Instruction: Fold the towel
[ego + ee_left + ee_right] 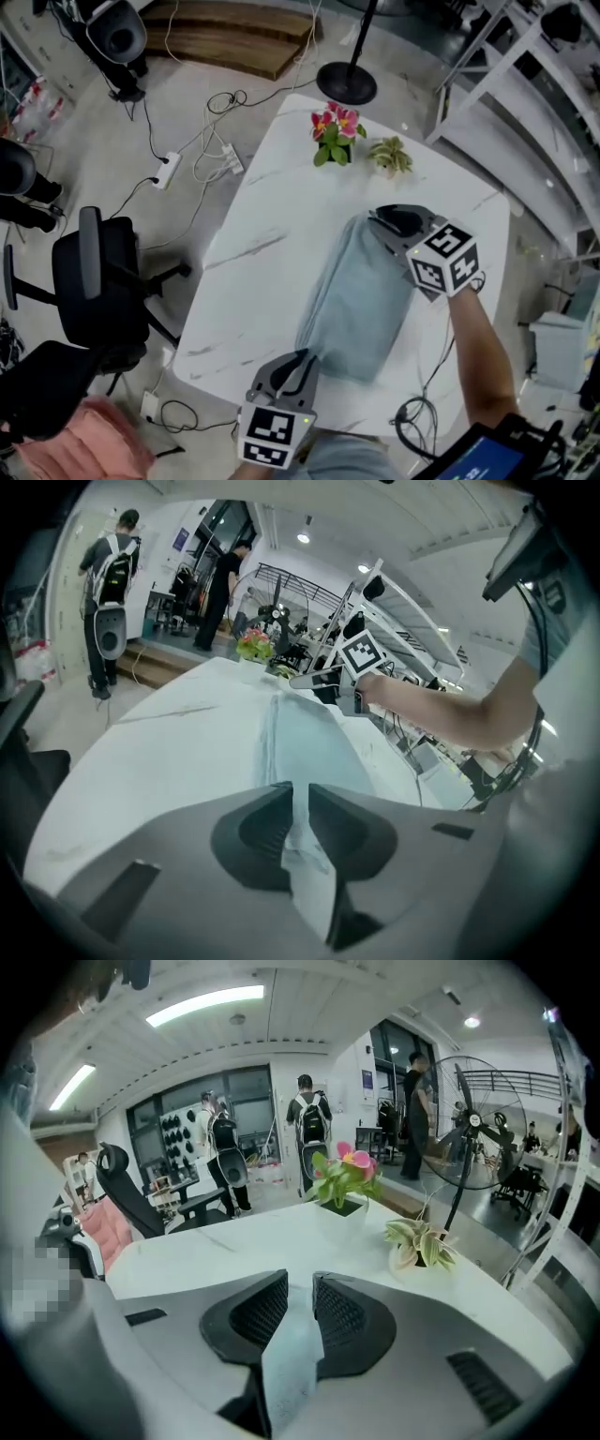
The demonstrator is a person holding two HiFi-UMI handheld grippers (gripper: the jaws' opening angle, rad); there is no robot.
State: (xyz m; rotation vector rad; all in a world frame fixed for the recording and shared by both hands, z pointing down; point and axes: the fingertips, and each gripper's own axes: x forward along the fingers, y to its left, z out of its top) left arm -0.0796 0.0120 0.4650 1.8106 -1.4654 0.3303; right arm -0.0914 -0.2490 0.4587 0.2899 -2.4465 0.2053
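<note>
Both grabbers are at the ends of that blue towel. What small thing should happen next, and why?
Probably draw the right gripper back off the far end of the towel. The towel already lies flat on the table as a long folded strip. The right jaws look slightly apart around the cloth rather than pinching it, while the left gripper holds the near end.

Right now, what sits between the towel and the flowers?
Nothing: only bare table lies between towel and flowers, seen in the head and right gripper views.
</note>
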